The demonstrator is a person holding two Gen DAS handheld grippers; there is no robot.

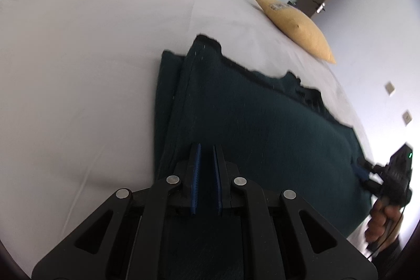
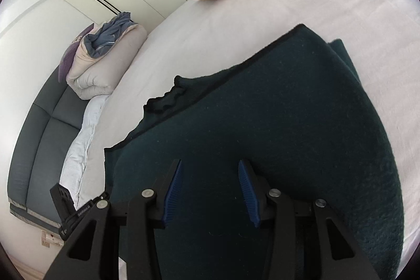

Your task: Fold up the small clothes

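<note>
Dark green knitted garment (image 2: 262, 109) is spread on the pale bed sheet (image 1: 78, 83), directly beneath and ahead of both claws, its long axis running between them. Left claw (image 1: 206, 148) is nearly closed, nothing visibly pinched; right claw (image 2: 210, 164) stands apart, empty.

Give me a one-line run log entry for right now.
stage: mid-fold | dark green garment: partly folded on bed sheet | left gripper: shut, empty | right gripper: open, over garment
</note>
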